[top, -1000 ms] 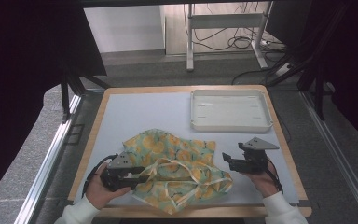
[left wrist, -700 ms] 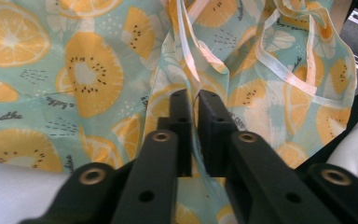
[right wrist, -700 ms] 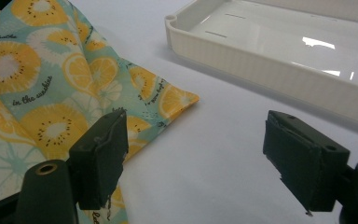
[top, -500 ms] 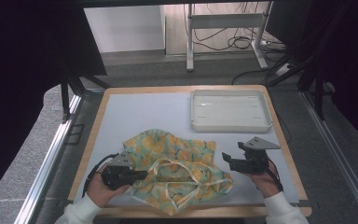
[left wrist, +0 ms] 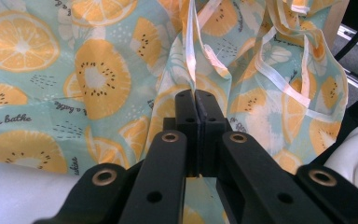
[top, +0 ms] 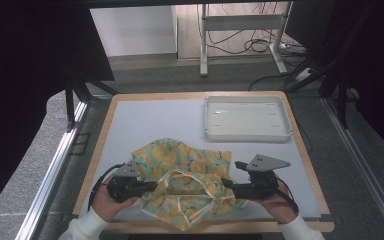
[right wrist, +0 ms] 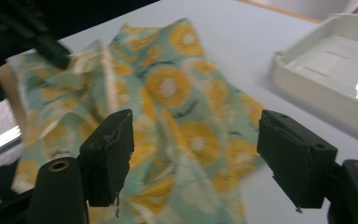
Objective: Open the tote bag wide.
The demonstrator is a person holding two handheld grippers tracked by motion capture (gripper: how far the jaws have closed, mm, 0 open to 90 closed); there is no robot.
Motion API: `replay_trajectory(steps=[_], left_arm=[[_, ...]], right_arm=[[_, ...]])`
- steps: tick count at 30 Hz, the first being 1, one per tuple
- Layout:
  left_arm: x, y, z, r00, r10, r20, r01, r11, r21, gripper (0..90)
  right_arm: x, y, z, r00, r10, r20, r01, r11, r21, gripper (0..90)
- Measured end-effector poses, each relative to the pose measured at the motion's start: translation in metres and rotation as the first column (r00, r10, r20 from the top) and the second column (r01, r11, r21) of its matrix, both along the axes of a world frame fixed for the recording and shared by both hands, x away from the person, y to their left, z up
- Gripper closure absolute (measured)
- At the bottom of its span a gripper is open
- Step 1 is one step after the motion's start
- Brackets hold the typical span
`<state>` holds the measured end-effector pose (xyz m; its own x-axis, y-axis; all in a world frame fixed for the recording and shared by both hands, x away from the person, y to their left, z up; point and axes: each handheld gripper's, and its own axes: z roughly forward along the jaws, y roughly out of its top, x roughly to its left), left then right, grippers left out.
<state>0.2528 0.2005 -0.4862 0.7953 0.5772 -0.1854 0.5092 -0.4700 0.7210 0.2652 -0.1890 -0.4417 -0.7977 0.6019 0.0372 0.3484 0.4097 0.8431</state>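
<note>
Turquoise fruit-print cloth (left wrist: 98,70) bears script reading "a bathe", partly cut off.

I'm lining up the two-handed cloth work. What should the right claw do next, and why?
Probably bring the right claw down onto the near edge of the fruit-print cloth and close. The left claw is already shut on a fold, while the right stands wide open above the fabric with nothing gripped.

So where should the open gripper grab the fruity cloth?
Probably the loose right edge of the cloth, coming in level from the right. The left gripper has already pinched a fold on the other side, and the right gripper faces the crumpled cloth with its jaws wide apart. A raised wrinkle near that edge looks easier to pinch than the flat parts.
</note>
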Motion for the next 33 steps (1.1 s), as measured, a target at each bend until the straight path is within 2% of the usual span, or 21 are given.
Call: replay_trajectory(steps=[3, 4, 8, 17, 18, 21, 24, 26, 27, 28, 30, 31, 32, 33], left_arm=[[0.000, 0.000, 0.000, 1.0000, 0.002, -0.001, -0.002, 1.0000, -0.002, 90.0], [0.000, 0.000, 0.000, 1.0000, 0.002, -0.002, -0.002, 1.0000, -0.002, 90.0], [0.000, 0.000, 0.000, 1.0000, 0.001, -0.004, -0.001, 1.0000, -0.003, 90.0], [0.001, 0.001, -0.001, 1.0000, 0.002, -0.007, -0.002, 1.0000, -0.004, 90.0], [0.001, 0.001, -0.001, 1.0000, 0.002, -0.008, -0.002, 1.0000, -0.004, 90.0], [0.001, 0.001, -0.001, 1.0000, 0.001, -0.009, -0.001, 1.0000, -0.004, 90.0], [0.002, 0.001, -0.002, 0.9999, 0.000, -0.011, 0.000, 1.0000, -0.003, 90.0], [0.002, 0.001, -0.002, 0.9999, -0.001, -0.013, 0.001, 1.0000, -0.004, 90.0], [0.002, 0.001, -0.002, 0.9999, -0.001, -0.013, 0.001, 1.0000, -0.005, 90.0], [0.002, 0.001, -0.002, 0.9999, -0.001, -0.014, 0.001, 1.0000, -0.005, 90.0], [0.002, 0.001, -0.002, 0.9999, -0.001, -0.014, 0.001, 1.0000, -0.006, 90.0], [0.002, 0.001, -0.002, 0.9999, -0.001, -0.015, 0.001, 1.0000, -0.006, 90.0], [0.002, 0.001, -0.002, 0.9999, -0.001, -0.015, 0.001, 1.0000, -0.006, 90.0], [0.002, 0.001, -0.002, 0.9999, -0.001, -0.016, 0.001, 1.0000, -0.005, 90.0]], right_arm=[[-0.005, 0.009, -0.002, 0.9994, 0.033, -0.007, -0.033, 0.999, -0.021, 28.5], [-0.009, 0.017, -0.005, 0.9978, 0.063, -0.020, -0.064, 0.997, -0.042, 29.8], [-0.015, 0.029, -0.009, 0.9943, 0.100, -0.037, -0.103, 0.993, -0.063, 32.2], [-0.011, 0.033, -0.021, 0.9935, 0.090, -0.069, -0.098, 0.989, -0.114, 33.9], [-0.009, 0.035, -0.026, 0.9935, 0.086, -0.075, -0.095, 0.986, -0.135, 33.9], [-0.008, 0.037, -0.031, 0.9927, 0.083, -0.087, -0.096, 0.983, -0.155, 33.9], [-0.007, 0.041, -0.039, 0.9924, 0.083, -0.091, -0.100, 0.975, -0.197, 34.1], [-0.006, 0.045, -0.045, 0.9949, 0.062, -0.080, -0.080, 0.967, -0.244, 38.4], [-0.006, 0.045, -0.045, 0.9949, 0.062, -0.080, -0.080, 0.967, -0.244, 38.4], [-0.005, 0.046, -0.048, 0.9971, 0.045, -0.062, -0.060, 0.962, -0.267, 42.9], [-0.004, 0.045, -0.050, 0.9981, 0.034, -0.052, -0.047, 0.962, -0.270, 49.9], [-0.004, 0.045, -0.050, 0.9981, 0.034, -0.052, -0.047, 0.962, -0.270, 49.9], [-0.003, 0.044, -0.049, 0.9983, 0.031, -0.050, -0.043, 0.964, -0.262, 58.0], [-0.003, 0.044, -0.049, 0.9983, 0.031, -0.050, -0.043, 0.964, -0.262, 58.0]])
